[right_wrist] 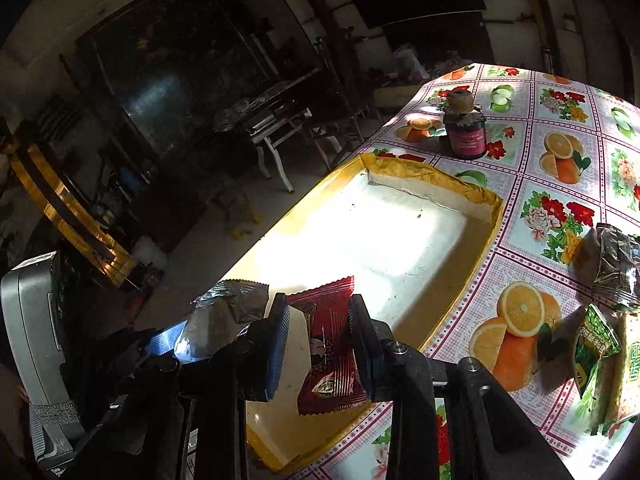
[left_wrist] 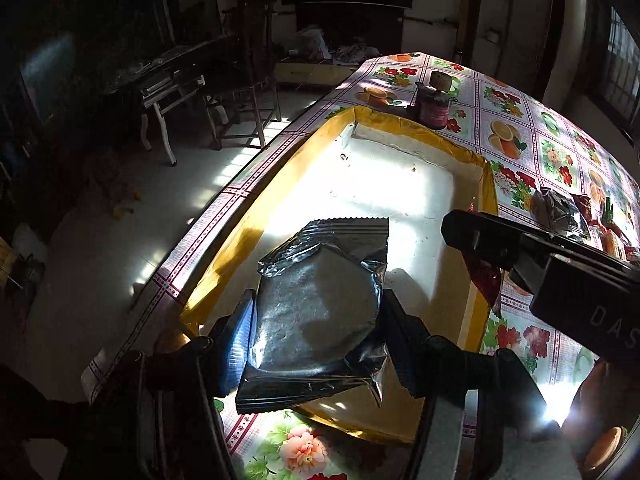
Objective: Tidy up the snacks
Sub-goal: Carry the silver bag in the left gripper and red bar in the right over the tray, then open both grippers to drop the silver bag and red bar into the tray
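Observation:
My left gripper (left_wrist: 320,332) is shut on a silver foil snack packet (left_wrist: 320,304), holding it over the near end of a white tray with a yellow rim (left_wrist: 240,232). My right gripper (right_wrist: 318,320) is shut on a red snack packet (right_wrist: 328,352), just above the same tray (right_wrist: 440,178) at its near edge. In the left wrist view the right gripper (left_wrist: 476,240) reaches in from the right over the tray's rim, with the red packet (left_wrist: 486,280) hanging below it. The silver packet (right_wrist: 220,316) shows at the left in the right wrist view.
A dark jar with a cork-like lid (right_wrist: 466,136) stands beyond the tray's far end. Another silver packet (right_wrist: 616,256), a green packet (right_wrist: 592,344) and a cracker pack (right_wrist: 630,364) lie on the flowered tablecloth right of the tray. The table's left edge drops to the floor.

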{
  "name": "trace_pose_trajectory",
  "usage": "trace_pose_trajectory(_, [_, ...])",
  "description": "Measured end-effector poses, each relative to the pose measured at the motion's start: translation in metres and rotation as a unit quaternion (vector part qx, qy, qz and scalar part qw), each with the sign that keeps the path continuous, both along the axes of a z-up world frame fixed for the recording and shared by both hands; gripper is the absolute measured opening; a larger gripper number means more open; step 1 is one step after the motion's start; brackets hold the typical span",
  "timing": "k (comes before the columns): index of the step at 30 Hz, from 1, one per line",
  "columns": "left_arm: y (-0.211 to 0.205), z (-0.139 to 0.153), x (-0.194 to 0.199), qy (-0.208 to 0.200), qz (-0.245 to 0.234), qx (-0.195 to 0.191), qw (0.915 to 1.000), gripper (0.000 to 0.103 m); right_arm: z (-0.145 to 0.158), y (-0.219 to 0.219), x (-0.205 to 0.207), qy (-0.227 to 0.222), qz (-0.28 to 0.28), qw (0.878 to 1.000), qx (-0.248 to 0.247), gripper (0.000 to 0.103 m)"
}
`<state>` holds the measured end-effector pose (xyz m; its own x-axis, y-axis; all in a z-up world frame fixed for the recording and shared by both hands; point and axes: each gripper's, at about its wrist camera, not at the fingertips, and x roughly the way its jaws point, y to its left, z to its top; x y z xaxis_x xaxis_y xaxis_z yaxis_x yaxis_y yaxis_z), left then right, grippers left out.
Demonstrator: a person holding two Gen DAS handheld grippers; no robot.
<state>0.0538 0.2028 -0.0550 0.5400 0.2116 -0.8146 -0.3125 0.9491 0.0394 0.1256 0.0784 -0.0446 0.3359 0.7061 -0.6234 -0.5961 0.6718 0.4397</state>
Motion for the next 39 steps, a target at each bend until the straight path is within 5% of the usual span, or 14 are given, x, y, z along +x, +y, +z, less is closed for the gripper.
trace_pose_trajectory(15, [0.007,-0.037,0.023,0.042,0.009,-0.009,0.9991,0.06,-0.046,0.03,0.021,-0.01,-0.002,0.996,-0.087,0.033])
trace_pose_trajectory(24, [0.006,-0.043,0.023,0.054,0.009,-0.011,0.9985,0.065,-0.047,0.033,0.024,-0.019,0.0,0.995,-0.097,0.034])
trace_pose_trajectory(39, [-0.011,0.007,0.003,-0.004,0.007,-0.004,1.0,0.075,0.011,-0.047,-0.006,-0.058,-0.069,0.996,-0.007,0.072])
